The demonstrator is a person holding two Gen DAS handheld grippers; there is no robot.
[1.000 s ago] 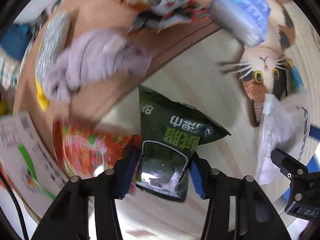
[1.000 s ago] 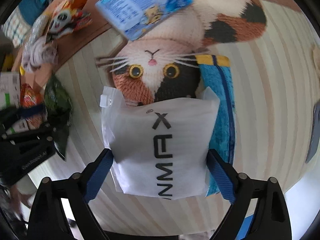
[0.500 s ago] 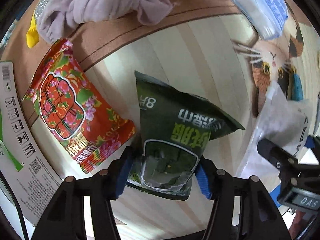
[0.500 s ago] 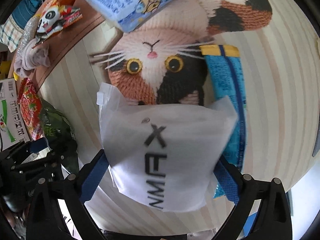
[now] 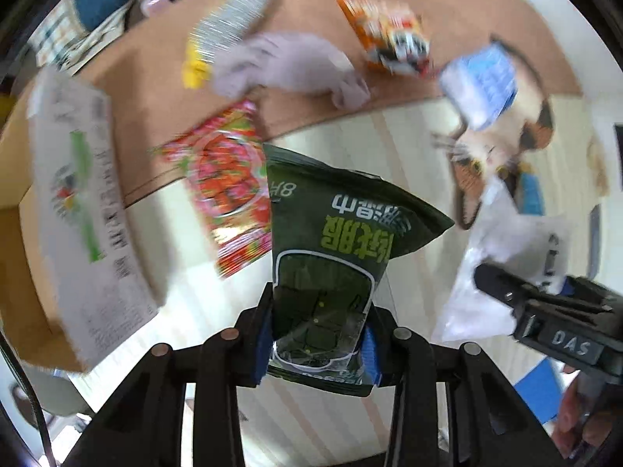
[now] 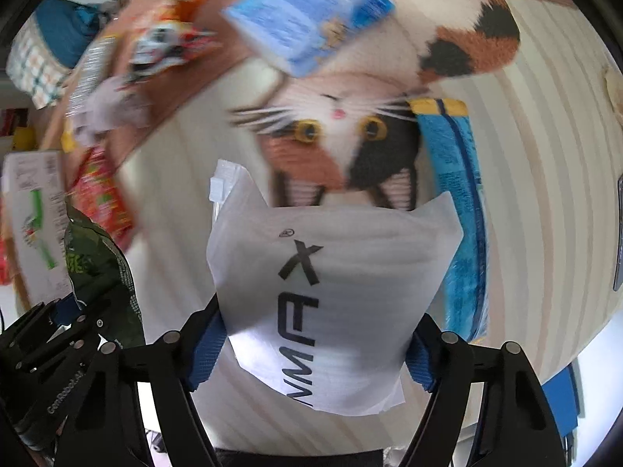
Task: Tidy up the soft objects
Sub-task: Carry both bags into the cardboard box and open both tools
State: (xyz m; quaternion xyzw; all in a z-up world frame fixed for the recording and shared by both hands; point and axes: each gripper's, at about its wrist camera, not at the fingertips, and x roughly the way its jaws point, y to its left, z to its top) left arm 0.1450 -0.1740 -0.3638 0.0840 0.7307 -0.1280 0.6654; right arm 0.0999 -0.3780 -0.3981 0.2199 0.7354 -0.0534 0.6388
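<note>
My left gripper [image 5: 317, 344] is shut on a dark green snack packet [image 5: 335, 249] and holds it above the striped floor. The packet also shows at the left of the right wrist view [image 6: 97, 268]. My right gripper [image 6: 315, 354] is shut on a white foam pouch [image 6: 331, 292] with black lettering, held above the floor; the pouch also shows at the right of the left wrist view [image 5: 502, 257]. A red flowered packet [image 5: 229, 202], a lilac cloth [image 5: 288, 66], an orange snack bag [image 5: 389, 39] and a blue tissue pack [image 5: 481, 81] lie beyond.
An open cardboard box [image 5: 78, 202] stands at the left. A cat-shaped rug [image 6: 370, 116] lies ahead with a blue packet [image 6: 459, 210] on its right. A silver-and-yellow packet [image 5: 222, 39] lies on the brown mat [image 5: 155, 89]. Blue and checked fabric [image 5: 78, 11] sits far left.
Both grippers have risen and pulled back with their loads. The left view now takes in the box and the whole brown mat. Both jaws stay shut.
</note>
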